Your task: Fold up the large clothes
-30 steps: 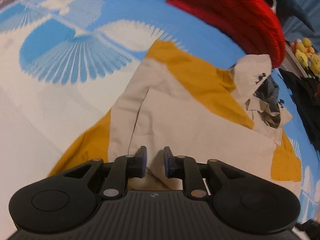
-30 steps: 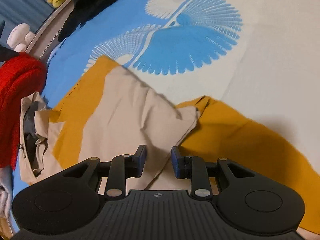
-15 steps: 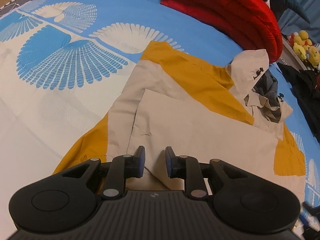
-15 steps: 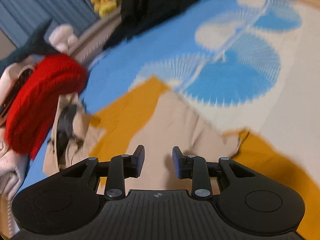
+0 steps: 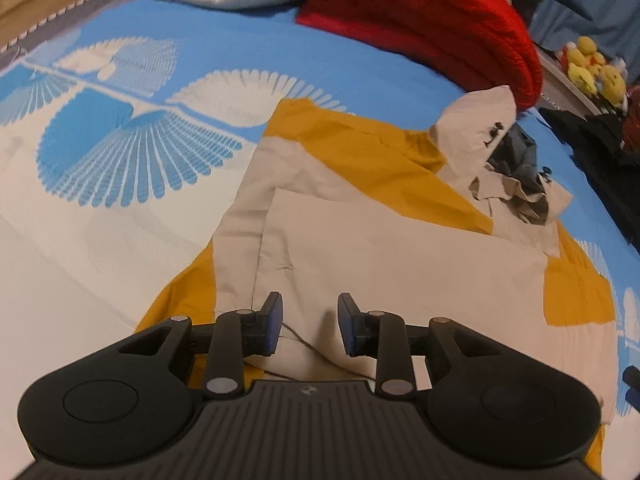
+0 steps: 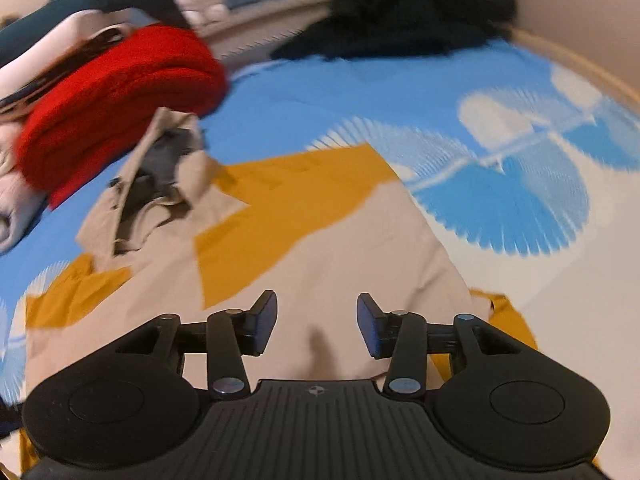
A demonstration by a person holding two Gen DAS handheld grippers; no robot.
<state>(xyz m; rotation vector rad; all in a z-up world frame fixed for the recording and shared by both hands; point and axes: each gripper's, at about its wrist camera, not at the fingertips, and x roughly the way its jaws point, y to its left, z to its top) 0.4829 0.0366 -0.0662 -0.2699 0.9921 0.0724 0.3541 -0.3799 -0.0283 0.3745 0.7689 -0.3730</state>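
Jaws stand apart on both tools: the left gripper (image 5: pixel 310 324) and the right gripper (image 6: pixel 316 326) each hang empty just above the near hem of the mustard-and-beige hooded jacket (image 5: pixel 400 248), nothing being clamped. The jacket is spread on the bed (image 5: pixel 100 240), over a blue and white fan-patterned cover, with a beige panel already laid across its middle and mustard showing at both sides.

The step in hand is judged to be the taking of the near edge for a lengthwise fold toward the hood (image 5: pixel 516 168). For this to be done well, the two grips should be placed well apart on the hem, all layers being caught together so that the folded-in panel is not dragged loose. The edge should then be carried level and laid short of the crumpled hood, which would be better flattened first.

Farther off, a red knitted garment (image 5: pixel 432 24) touches the hood, so clearance there is tight; yellow plush toys (image 5: pixel 592 68) sit beyond the bed.
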